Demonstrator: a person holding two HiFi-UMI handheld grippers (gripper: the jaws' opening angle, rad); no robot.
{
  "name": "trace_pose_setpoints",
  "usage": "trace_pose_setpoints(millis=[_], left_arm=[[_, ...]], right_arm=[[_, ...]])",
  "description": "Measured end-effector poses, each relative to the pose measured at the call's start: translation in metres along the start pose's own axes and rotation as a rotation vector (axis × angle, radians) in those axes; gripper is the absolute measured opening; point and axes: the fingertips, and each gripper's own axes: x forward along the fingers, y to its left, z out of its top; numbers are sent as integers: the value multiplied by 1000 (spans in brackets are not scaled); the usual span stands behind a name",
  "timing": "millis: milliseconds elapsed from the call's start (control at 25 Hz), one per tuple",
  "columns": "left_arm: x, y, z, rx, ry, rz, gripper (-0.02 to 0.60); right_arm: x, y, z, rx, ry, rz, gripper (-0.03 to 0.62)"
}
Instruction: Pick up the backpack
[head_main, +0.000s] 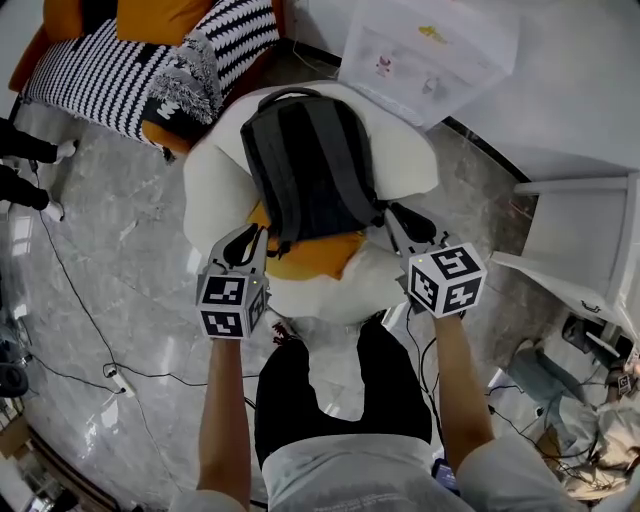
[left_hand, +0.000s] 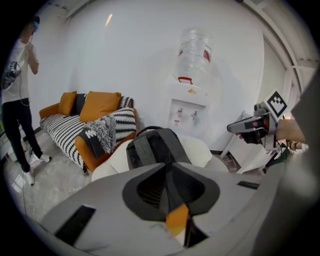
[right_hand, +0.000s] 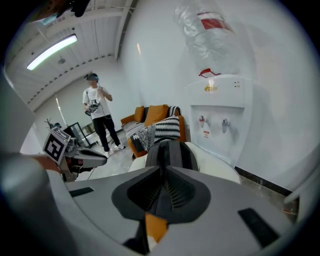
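A dark grey backpack (head_main: 310, 165) lies with its straps up on a white rounded armchair (head_main: 215, 180), its lower end over an orange cushion (head_main: 315, 255). My left gripper (head_main: 245, 242) hovers just short of the pack's near left corner, jaws slightly apart with nothing between them. My right gripper (head_main: 405, 222) hovers at the near right corner, its pads almost together and empty. In the left gripper view the backpack (left_hand: 155, 147) sits beyond the left gripper (left_hand: 167, 187). In the right gripper view the backpack (right_hand: 170, 152) lies ahead of the right gripper (right_hand: 162, 192).
A striped sofa (head_main: 130, 70) with orange cushions stands at the back left. A water dispenser (head_main: 430, 50) is behind the chair. White shelving (head_main: 580, 240) is at the right. Cables (head_main: 110, 375) run over the marble floor. A person (left_hand: 17, 90) stands by the sofa.
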Motion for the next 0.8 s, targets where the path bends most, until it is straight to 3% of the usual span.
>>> trace_pose_setpoints(millis=[800], left_arm=[[64, 11, -35, -14, 55, -15, 109]], right_arm=[[58, -28, -31, -10, 55, 12, 67]])
